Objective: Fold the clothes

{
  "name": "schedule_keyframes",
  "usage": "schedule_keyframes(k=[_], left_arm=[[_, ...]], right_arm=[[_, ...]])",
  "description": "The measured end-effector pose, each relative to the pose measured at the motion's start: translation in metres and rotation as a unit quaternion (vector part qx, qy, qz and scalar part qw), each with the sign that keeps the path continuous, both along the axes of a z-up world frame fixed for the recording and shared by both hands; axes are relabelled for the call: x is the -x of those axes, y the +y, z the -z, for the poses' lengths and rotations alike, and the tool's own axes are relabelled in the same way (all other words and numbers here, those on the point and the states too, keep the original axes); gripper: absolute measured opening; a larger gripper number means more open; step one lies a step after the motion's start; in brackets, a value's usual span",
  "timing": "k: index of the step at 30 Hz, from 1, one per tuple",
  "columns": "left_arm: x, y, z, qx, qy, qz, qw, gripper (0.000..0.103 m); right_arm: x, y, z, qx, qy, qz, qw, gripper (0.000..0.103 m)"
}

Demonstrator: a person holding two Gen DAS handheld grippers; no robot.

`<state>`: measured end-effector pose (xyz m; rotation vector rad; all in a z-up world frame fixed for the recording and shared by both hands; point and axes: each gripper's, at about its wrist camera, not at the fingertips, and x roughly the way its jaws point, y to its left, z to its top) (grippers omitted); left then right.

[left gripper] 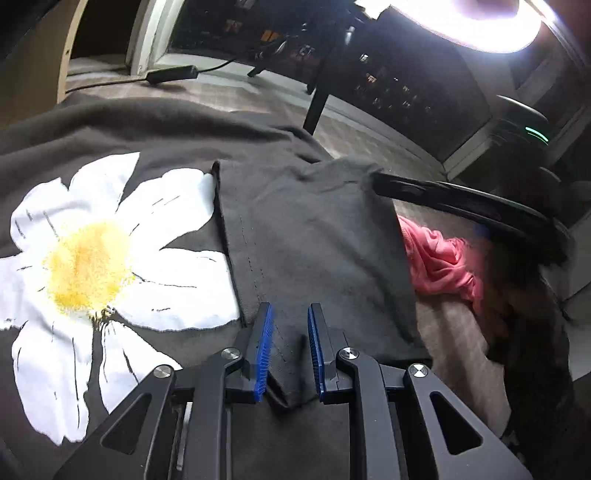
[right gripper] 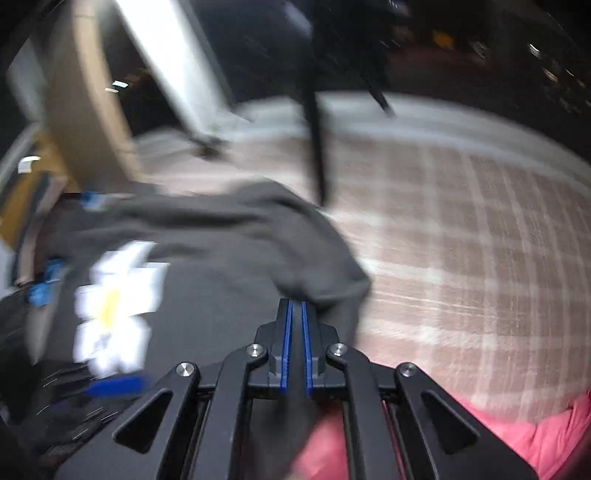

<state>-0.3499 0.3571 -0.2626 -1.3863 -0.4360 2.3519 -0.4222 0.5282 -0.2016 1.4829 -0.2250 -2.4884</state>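
A dark grey T-shirt (left gripper: 147, 122) with a white and yellow daisy print (left gripper: 85, 258) lies spread on the bed. One side flap (left gripper: 314, 229) is folded over onto it, its stitched hem beside the flower. My left gripper (left gripper: 291, 308) hovers low over the flap's near end, open, with a ridge of the cloth lying loose between the blue pads (left gripper: 263, 343). In the blurred right wrist view my right gripper (right gripper: 296, 302) has its jaws together, pinching the bunched edge of the T-shirt (right gripper: 229, 258) where it meets the bedspread.
A pink garment (left gripper: 439, 258) lies crumpled to the right of the shirt, also under my right gripper (right gripper: 535, 435). A checked bedspread (right gripper: 461, 240) stretches right. Black tripod legs (left gripper: 317, 99) stand behind, under a bright ring light (left gripper: 491, 26). A black power adapter (left gripper: 171, 74) lies at the far edge.
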Motion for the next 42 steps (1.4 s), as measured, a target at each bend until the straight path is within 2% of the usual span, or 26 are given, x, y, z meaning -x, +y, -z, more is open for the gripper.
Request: schedule_keyframes(k=[2, 4, 6, 8, 12, 14, 17, 20, 24, 26, 28, 30, 34, 36, 38, 40, 42], left_arm=[[-0.002, -0.003, -0.005, 0.005, -0.001, -0.001, 1.0000, 0.017], [-0.006, -0.009, -0.011, 0.007, 0.002, -0.003, 1.0000, 0.017], [-0.016, -0.021, -0.025, -0.002, 0.013, -0.007, 0.9999, 0.017], [-0.030, -0.037, -0.041, -0.022, 0.026, -0.010, 0.9994, 0.017], [-0.069, -0.077, -0.069, -0.029, 0.042, -0.012, 0.9986, 0.019], [-0.089, -0.097, -0.079, -0.029, 0.046, -0.016, 0.9984, 0.019], [-0.118, -0.136, -0.087, -0.042, 0.034, -0.024, 0.9982, 0.019], [-0.152, -0.184, -0.088, -0.061, 0.011, -0.028, 0.9977, 0.019], [-0.200, -0.212, -0.096, -0.022, 0.029, -0.010, 0.9993, 0.019], [-0.220, -0.208, -0.095, -0.028, 0.024, 0.022, 0.9991, 0.019], [-0.241, -0.204, -0.094, -0.034, 0.018, 0.053, 0.9978, 0.019], [-0.264, -0.180, -0.093, -0.030, 0.016, 0.103, 0.9941, 0.019], [-0.311, -0.111, -0.092, -0.022, 0.020, 0.202, 0.9790, 0.019], [-0.333, -0.074, -0.090, -0.023, 0.025, 0.243, 0.9695, 0.019], [-0.351, -0.039, -0.085, -0.020, 0.027, 0.273, 0.9615, 0.023], [-0.369, 0.000, -0.076, 0.001, 0.035, 0.300, 0.9531, 0.024], [-0.381, 0.033, -0.067, 0.031, 0.044, 0.311, 0.9490, 0.024]], right_arm=[[-0.001, 0.012, -0.005, 0.032, -0.001, 0.015, 0.999, 0.000], [-0.019, 0.018, -0.024, 0.047, 0.014, 0.019, 0.999, 0.002], [-0.053, 0.018, -0.047, 0.056, 0.036, 0.002, 0.998, 0.003], [-0.084, 0.011, -0.051, 0.061, 0.038, -0.016, 0.997, 0.003], [-0.141, -0.026, -0.032, 0.028, -0.001, -0.050, 0.998, 0.003], [-0.152, -0.036, -0.016, -0.030, -0.022, -0.049, 0.998, 0.001], [-0.160, -0.026, -0.027, -0.020, -0.035, 0.010, 0.999, 0.001], [-0.194, -0.018, -0.074, 0.010, 0.010, 0.060, 0.998, 0.004], [-0.259, -0.019, -0.123, 0.013, 0.049, 0.114, 0.992, 0.004], [-0.285, -0.016, -0.131, 0.004, 0.037, 0.151, 0.988, 0.005], [-0.308, -0.009, -0.137, 0.029, 0.028, 0.177, 0.983, 0.005], [-0.327, -0.003, -0.145, 0.038, 0.032, 0.191, 0.980, 0.005], [-0.354, 0.013, -0.177, 0.030, 0.052, 0.197, 0.979, 0.005], [-0.359, 0.027, -0.191, 0.034, 0.058, 0.192, 0.979, 0.013], [-0.357, 0.034, -0.194, 0.024, 0.058, 0.179, 0.982, 0.025], [-0.354, 0.043, -0.193, 0.018, 0.054, 0.162, 0.985, 0.025], [-0.344, 0.050, -0.184, 0.021, 0.045, 0.133, 0.990, 0.025]])
